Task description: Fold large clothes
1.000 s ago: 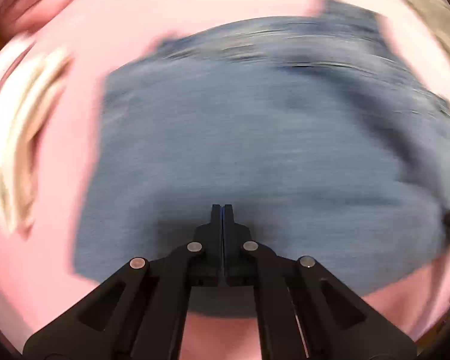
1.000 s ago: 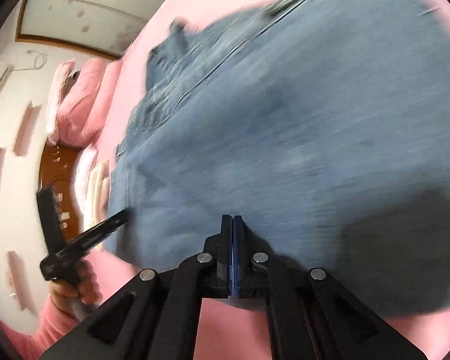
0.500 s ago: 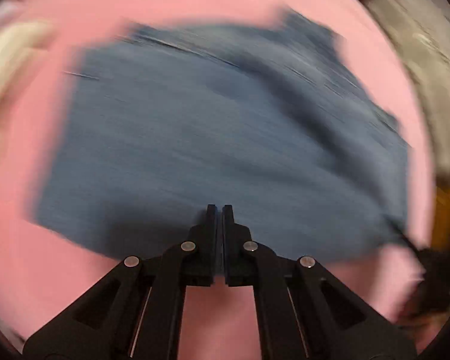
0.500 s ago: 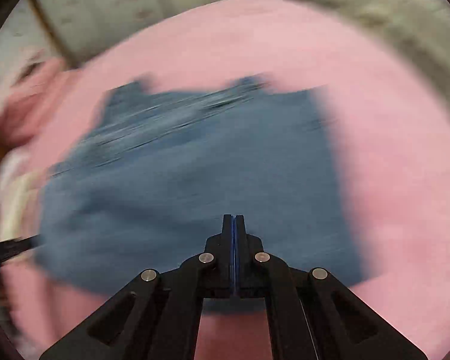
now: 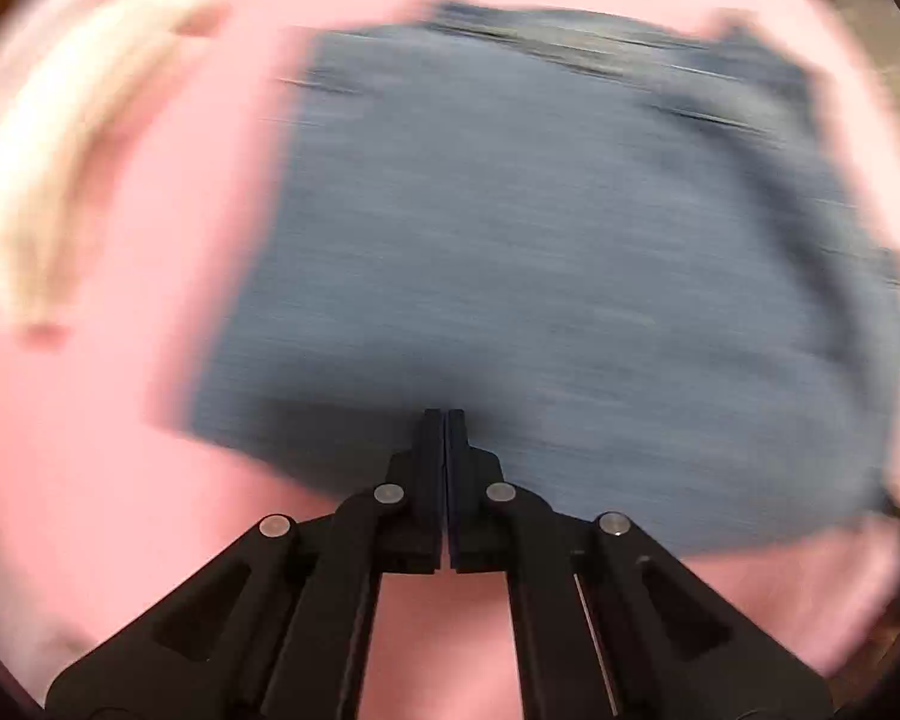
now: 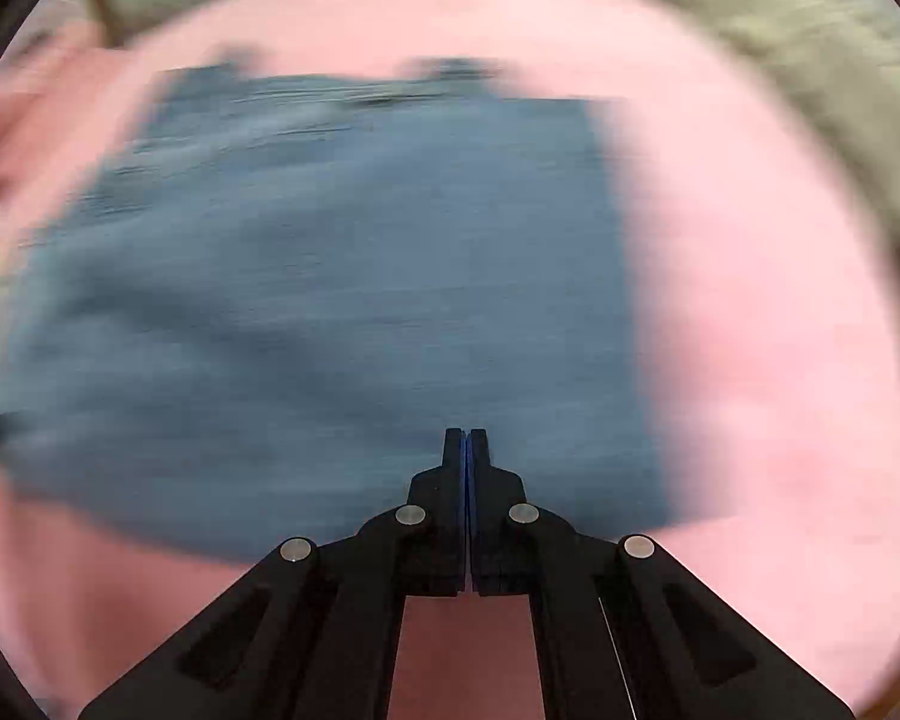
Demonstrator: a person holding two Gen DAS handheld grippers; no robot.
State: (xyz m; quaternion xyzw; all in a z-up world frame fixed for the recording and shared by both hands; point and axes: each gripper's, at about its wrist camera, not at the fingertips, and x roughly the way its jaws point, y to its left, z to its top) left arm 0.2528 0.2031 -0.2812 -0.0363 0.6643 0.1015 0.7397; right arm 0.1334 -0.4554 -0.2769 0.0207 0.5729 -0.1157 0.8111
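Left gripper [image 5: 446, 420] is pinched fully together with nothing between the fingers, pointing down over the near edge of the folded jeans [image 5: 558, 276]. Same deal with the right gripper [image 6: 465, 439]: fingers pressed flat against each other, empty, sitting above the near part of the denim [image 6: 342, 300].

The jeans are lying flat on the pink bed sheet [image 5: 150, 480], folded into a rough rectangle. The far edge looks like the waistband end, with darker seam lines and a couple of little bits sticking out past it, but both views are pretty motion-blurred, so I can't make out details like pockets or buttons.

In the left wrist view there's a cream and white striped bundle of fabric [image 5: 60, 168] off to the left of the jeans, apart from them, also on the sheet. In the right wrist view a pale grey-beige surface [image 6: 810, 60] shows past the bed's far right edge, too smeared to tell what it is.
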